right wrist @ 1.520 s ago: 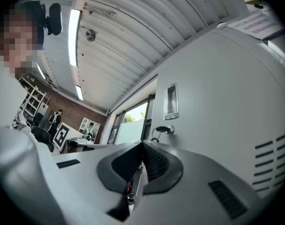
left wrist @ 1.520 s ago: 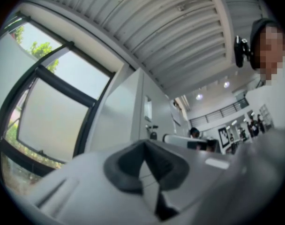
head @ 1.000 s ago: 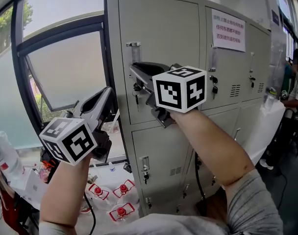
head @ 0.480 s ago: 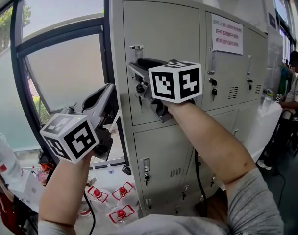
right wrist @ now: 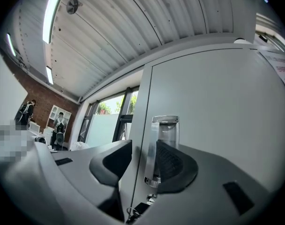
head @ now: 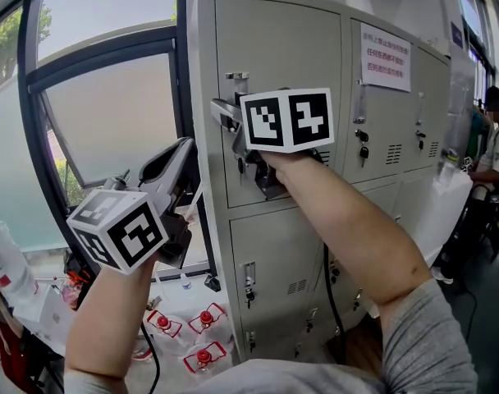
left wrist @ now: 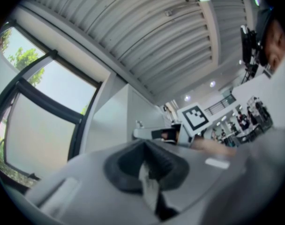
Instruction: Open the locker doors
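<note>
The grey locker bank fills the head view; its top-left door point(head: 274, 48) carries a metal handle point(head: 235, 80) near its left edge, with keys point(head: 241, 167) hanging in the lock below. My right gripper point(head: 225, 113) is up against that edge, just under the handle. In the right gripper view the handle point(right wrist: 163, 135) stands between the pads of my right gripper point(right wrist: 142, 156). Its jaws have just been opening, and a gap shows on both sides. My left gripper point(head: 180, 158) hangs left of the lockers, touching nothing. Its pads point(left wrist: 145, 146) meet.
More closed locker doors run right and below point(head: 282, 269); one bears a paper notice point(head: 385, 56). A large window point(head: 110, 113) is at left. Red-capped bottles point(head: 202, 355) lie on the floor below. A person point(head: 496, 138) stands at far right.
The right gripper has risen a little along the door's left edge and its jaws have spread apart. The left gripper has stayed where it was.
</note>
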Tool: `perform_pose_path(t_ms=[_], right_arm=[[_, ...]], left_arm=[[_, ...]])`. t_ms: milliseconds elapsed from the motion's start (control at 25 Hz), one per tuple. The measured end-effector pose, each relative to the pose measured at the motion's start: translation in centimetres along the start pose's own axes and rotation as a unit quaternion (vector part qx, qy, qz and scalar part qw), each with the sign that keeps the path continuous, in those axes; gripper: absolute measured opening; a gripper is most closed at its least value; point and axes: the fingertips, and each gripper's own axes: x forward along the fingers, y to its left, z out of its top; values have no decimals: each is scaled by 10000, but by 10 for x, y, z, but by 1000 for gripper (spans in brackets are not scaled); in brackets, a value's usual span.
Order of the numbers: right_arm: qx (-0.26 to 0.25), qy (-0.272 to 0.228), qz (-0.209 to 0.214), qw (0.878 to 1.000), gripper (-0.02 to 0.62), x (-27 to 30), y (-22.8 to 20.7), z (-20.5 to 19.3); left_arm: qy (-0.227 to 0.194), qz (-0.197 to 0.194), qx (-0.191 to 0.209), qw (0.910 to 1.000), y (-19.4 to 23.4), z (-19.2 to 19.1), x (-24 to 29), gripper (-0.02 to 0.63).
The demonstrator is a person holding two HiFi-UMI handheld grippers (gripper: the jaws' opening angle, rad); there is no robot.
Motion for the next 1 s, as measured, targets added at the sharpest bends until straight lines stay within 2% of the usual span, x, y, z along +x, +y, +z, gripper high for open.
perform_pose_path(t_ms=[280,480,760,1000], right_arm=[[308,-50,269,9992,125,-6,3,1],[391,-113,657,9970,106,-27,12,6],[586,-256,1516,9864,97,-83,26,19],[764,-342,2390,9674,91,-154,24,31]], left_arm=[[-25,-24,-28,10000,-6,0,-5,5],[41,31,66,10000,-22,2,-7,5],[158,322,267,9990,-64,3,-7,5],[175,788,491,9955,-126,6,-8,5]])
